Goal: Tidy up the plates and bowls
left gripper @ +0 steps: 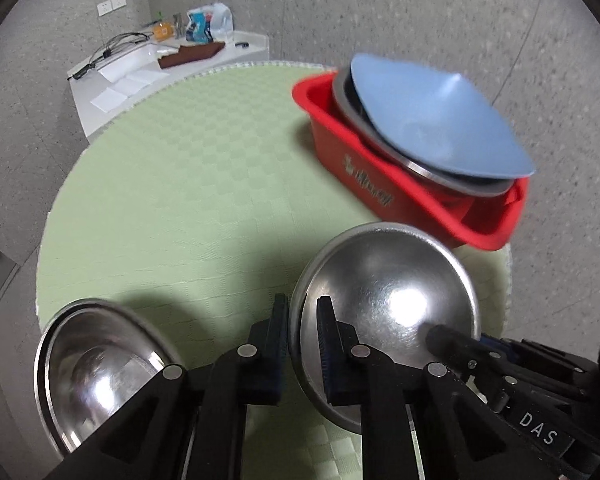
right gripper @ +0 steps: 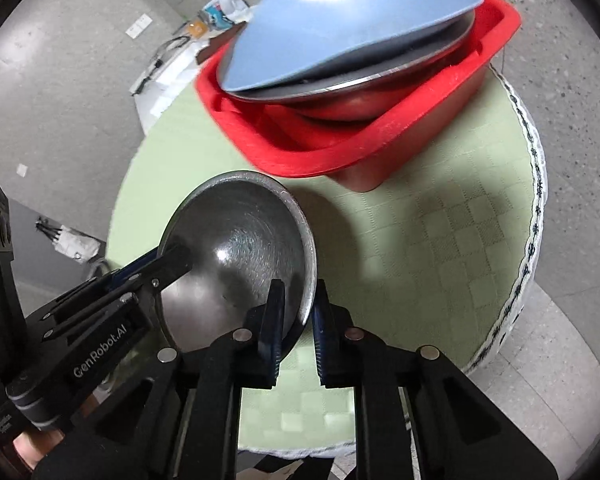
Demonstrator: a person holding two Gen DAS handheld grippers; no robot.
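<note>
A steel bowl is held above the green table between both grippers. My left gripper is shut on its left rim. My right gripper is shut on its right rim. A second steel bowl rests on the table at the lower left of the left wrist view. A red basin stands beyond, holding a large steel bowl with a blue plate tilted on top.
The round table wears a green checked cloth. A white counter with cables, papers and bags stands beyond the table's far edge. Grey speckled floor surrounds the table.
</note>
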